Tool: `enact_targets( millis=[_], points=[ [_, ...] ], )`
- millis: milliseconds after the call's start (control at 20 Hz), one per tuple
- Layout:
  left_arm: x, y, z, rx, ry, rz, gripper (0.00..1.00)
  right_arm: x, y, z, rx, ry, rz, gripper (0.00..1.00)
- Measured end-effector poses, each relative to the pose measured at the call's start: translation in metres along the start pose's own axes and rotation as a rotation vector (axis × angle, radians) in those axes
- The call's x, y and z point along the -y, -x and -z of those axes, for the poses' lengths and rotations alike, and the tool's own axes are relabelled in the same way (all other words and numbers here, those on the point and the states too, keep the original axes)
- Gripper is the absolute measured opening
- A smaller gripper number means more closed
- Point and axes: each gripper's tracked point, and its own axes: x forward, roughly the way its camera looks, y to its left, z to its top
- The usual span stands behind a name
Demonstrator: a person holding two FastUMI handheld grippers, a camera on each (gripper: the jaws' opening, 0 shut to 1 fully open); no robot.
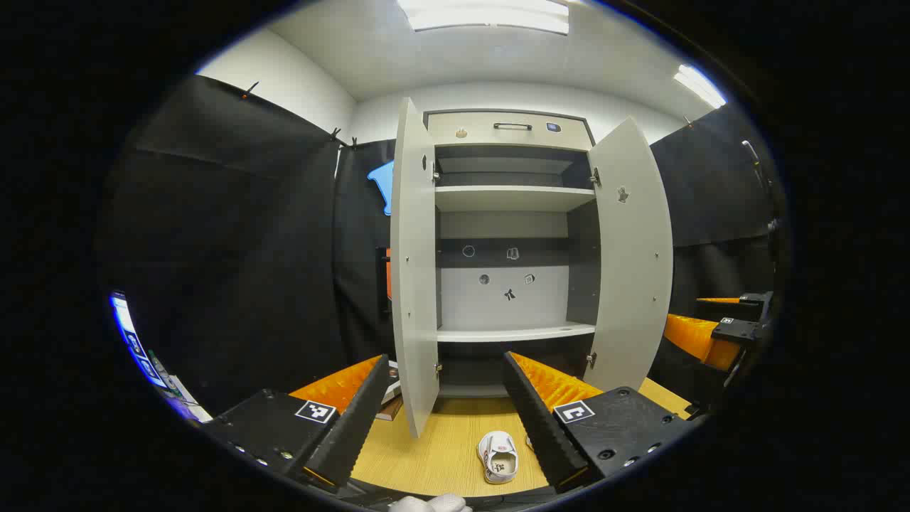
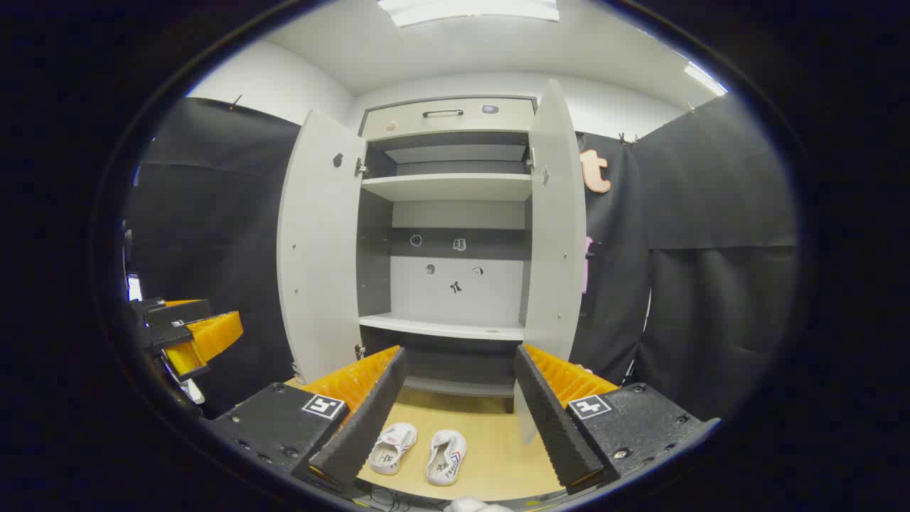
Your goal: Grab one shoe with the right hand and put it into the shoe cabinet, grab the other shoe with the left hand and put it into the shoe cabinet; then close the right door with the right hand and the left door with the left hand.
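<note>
Cabinet [image 2: 448, 213] w/ both doors wide open, shelves bare. Two shoes [image 2: 419, 448] on wood surface [image 2: 490, 455] in front. Left gripper [image 1: 444, 419], right gripper [image 2: 455, 419] wide, holding nothing. Black cloth walls.

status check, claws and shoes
Left claw open, right claw open, both empty. Two shoes on the floor. Cabinet doors open, path clear.

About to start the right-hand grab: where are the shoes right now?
In the right gripper view, both shoes lie side by side on the wooden floor, before the open cabinet, between the right gripper fingers.
</note>
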Motion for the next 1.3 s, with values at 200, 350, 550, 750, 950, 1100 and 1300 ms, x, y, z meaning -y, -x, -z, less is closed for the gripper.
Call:
enact_targets(
  millis=[200,350,550,750,950,1100,1300],
  points=[
    [-0.002,-0.001,0.001,-0.004,0.005,0.006,0.95,0.002,0.001,-0.004,0.004,0.013,0.023,0.99],
    [-0.002,-0.003,0.000,-0.003,-0.010,0.012,0.95,0.002,0.003,-0.004,0.005,0.001,0.037,0.99],
    [-0.001,-0.005,-0.001,-0.005,-0.011,0.021,0.95,0.004,0.003,-0.002,0.001,0.000,0.053,0.99],
    [0.000,-0.006,0.001,-0.010,-0.019,0.027,0.95,0.002,0.002,0.001,-0.014,-0.003,0.057,0.99],
    [-0.002,-0.006,0.002,-0.009,-0.026,0.034,0.95,0.001,0.001,0.005,-0.026,0.003,0.061,0.99],
    [-0.004,-0.006,0.005,-0.018,-0.020,0.038,0.95,0.000,0.000,0.011,-0.046,0.003,0.061,0.99],
    [-0.007,-0.005,0.004,-0.016,-0.034,0.039,0.95,-0.001,-0.004,0.022,-0.070,0.006,0.064,0.99]
  ],
)
